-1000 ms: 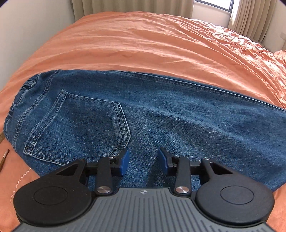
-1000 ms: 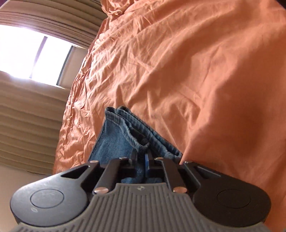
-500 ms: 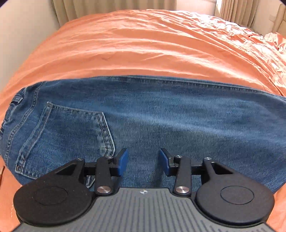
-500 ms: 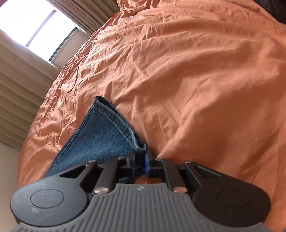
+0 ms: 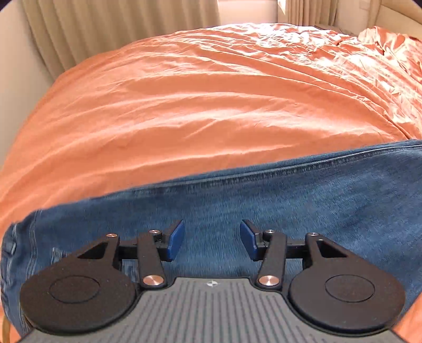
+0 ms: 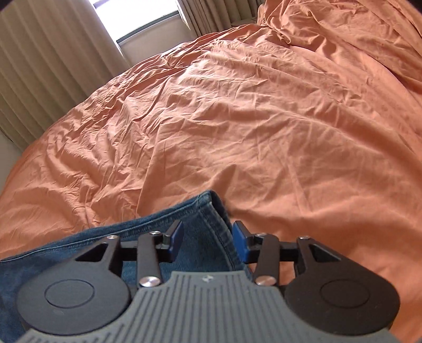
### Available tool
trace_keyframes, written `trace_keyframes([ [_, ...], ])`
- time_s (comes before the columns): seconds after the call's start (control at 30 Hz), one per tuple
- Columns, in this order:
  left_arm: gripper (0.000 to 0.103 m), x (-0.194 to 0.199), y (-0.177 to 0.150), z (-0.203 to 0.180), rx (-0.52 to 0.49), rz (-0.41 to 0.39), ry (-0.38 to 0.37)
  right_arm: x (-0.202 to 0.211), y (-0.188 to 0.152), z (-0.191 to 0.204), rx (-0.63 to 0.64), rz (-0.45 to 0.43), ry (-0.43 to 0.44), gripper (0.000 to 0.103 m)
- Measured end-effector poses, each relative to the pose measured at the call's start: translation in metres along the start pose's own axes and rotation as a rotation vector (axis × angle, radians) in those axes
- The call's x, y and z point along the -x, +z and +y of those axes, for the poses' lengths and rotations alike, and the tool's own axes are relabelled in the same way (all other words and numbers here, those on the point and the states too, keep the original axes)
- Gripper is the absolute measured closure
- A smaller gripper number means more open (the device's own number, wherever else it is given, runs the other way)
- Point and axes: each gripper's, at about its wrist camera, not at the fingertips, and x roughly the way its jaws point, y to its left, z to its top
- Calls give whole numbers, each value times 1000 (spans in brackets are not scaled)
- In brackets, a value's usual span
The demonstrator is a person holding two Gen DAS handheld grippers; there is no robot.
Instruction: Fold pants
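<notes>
right gripper (image 6: pixel 207 241): let go of the jeans' hem (image 6: pixel 211 208), fingers now parted over it | hem: dropped from its raised, pinched position onto the orange bedspread (image 6: pixel 263 118) | left gripper (image 5: pixel 211 240): shifted along the jeans (image 5: pixel 303 200), back pocket slid out of view

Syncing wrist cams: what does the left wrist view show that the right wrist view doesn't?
Left only: the open left gripper over the broad middle of the jeans, with the long side seam running across.
Right only: the open right gripper at the hem end of the leg, and a bright window.
Both: the orange bedsheet and beige curtains.
</notes>
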Motion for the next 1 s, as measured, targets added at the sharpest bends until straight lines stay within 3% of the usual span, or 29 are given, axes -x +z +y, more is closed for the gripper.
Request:
trace_keyframes([
  [0.07,45,-11,6,-2,-22,2,-13,-14,6,-1,3,8,-7,41],
  [0.1,45,-17,9,-5,-44,7,-22,-19,8,-2,-1,18,1,43],
  [0.2,37,-30,16,-18,-180,19,-27,-28,10,-1,20,44,21,58],
  [0.33,34,-43,21,-45,-425,33,-36,-32,11,5,92,53,-2,87],
  [0.5,34,-60,29,-68,-606,37,-42,-31,10,5,108,46,-20,93],
  [0.63,34,-75,38,-72,-611,52,-53,-28,8,11,130,23,-62,103],
  [0.67,38,-79,40,-72,-599,74,-65,-27,8,11,127,19,-61,103],
  [0.73,84,-83,42,-72,-561,132,-138,-25,8,11,127,14,-64,103],
  [0.9,100,-72,28,-93,-631,75,-45,-16,7,18,165,-19,-73,103],
  [1.0,101,-58,29,-87,-556,-8,-12,-9,7,22,186,-56,-88,103],
])
